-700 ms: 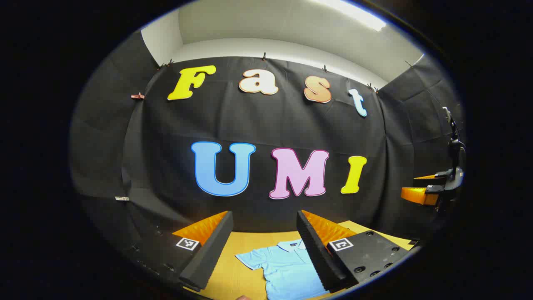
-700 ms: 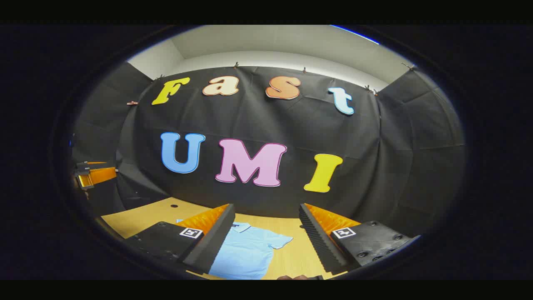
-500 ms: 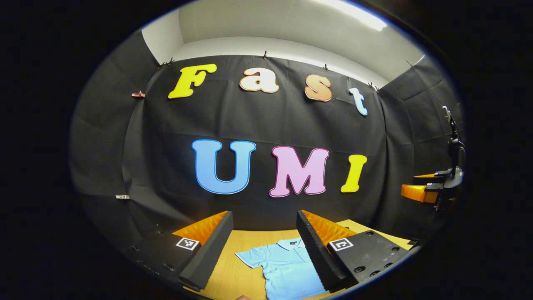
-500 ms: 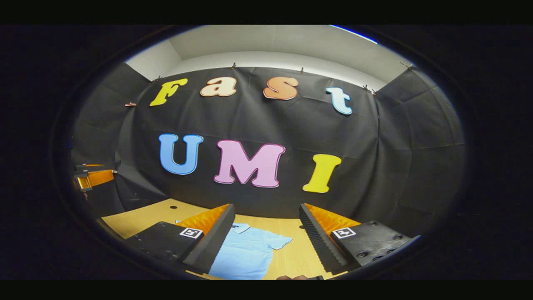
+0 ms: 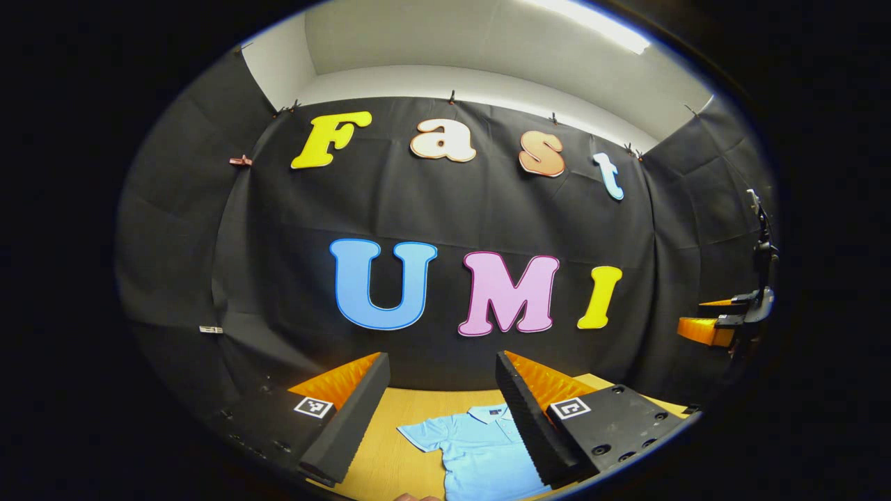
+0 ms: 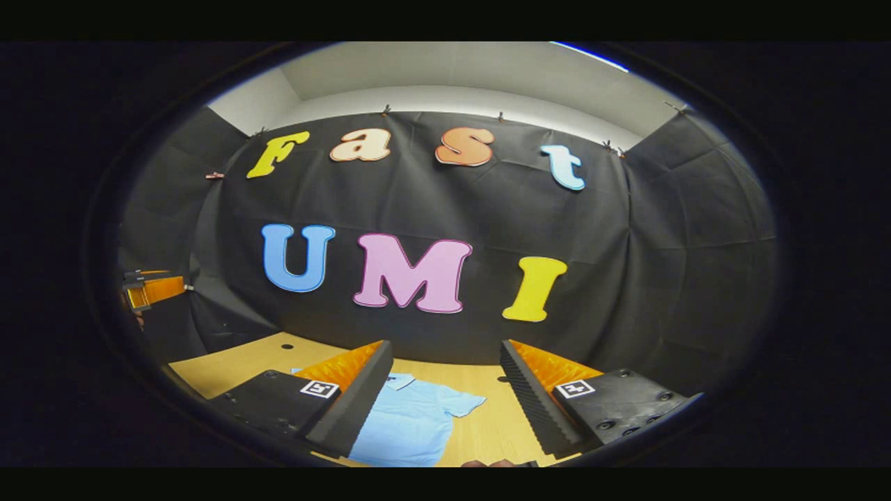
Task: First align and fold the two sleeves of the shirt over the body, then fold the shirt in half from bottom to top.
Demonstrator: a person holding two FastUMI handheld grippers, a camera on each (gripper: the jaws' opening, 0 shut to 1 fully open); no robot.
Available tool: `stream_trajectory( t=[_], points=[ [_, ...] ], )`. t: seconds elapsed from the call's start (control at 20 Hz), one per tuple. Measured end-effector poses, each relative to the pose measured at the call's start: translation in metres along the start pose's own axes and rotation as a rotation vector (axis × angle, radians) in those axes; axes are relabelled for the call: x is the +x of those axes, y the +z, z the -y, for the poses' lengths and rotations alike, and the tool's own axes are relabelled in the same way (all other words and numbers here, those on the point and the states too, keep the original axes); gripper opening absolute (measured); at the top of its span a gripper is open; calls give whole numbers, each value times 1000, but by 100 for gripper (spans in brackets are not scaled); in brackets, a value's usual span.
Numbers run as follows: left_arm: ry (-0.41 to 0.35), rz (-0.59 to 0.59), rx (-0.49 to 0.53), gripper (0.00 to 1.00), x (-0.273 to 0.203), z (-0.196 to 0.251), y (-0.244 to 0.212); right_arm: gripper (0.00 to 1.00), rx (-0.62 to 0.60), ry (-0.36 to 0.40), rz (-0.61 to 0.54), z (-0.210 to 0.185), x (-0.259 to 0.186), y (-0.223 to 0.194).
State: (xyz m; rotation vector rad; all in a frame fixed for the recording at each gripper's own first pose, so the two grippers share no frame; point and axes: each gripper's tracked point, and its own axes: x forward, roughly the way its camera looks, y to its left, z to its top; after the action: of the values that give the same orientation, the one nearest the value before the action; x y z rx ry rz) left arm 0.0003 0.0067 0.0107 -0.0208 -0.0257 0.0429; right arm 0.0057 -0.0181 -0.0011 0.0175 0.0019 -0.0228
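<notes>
Below, soft pale-blue collared shirt point(image 5: 480, 449) flat on smooth wooden table point(image 6: 230, 365), sleeves spread, left gripper point(image 5: 440, 390) high above it, ridged fingers point(image 5: 529, 417) wide apart, nothing held, right gripper point(image 6: 445, 379) likewise spread, empty-jawed.

Matt cloth shirt point(image 5: 480, 449) — smooth wood-grain table point(image 5: 390, 459).

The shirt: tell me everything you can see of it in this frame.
The shirt is a light blue short-sleeved polo with a collar, of soft-looking fabric. It lies flat and unfolded on the wooden table, collar toward the booth wall, both sleeves spread outward. In the right gripper view one sleeve lies open on the wood. Neither gripper touches it.
</notes>
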Motion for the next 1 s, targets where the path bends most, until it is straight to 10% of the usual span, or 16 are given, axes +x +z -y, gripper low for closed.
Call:
stream_trajectory(
  t=[1.0],
  points=[
    [-43, -45, 1, 98, 42, -11, -17, 96, 30, 128, -253, 0, 129, -55]
  ],
)
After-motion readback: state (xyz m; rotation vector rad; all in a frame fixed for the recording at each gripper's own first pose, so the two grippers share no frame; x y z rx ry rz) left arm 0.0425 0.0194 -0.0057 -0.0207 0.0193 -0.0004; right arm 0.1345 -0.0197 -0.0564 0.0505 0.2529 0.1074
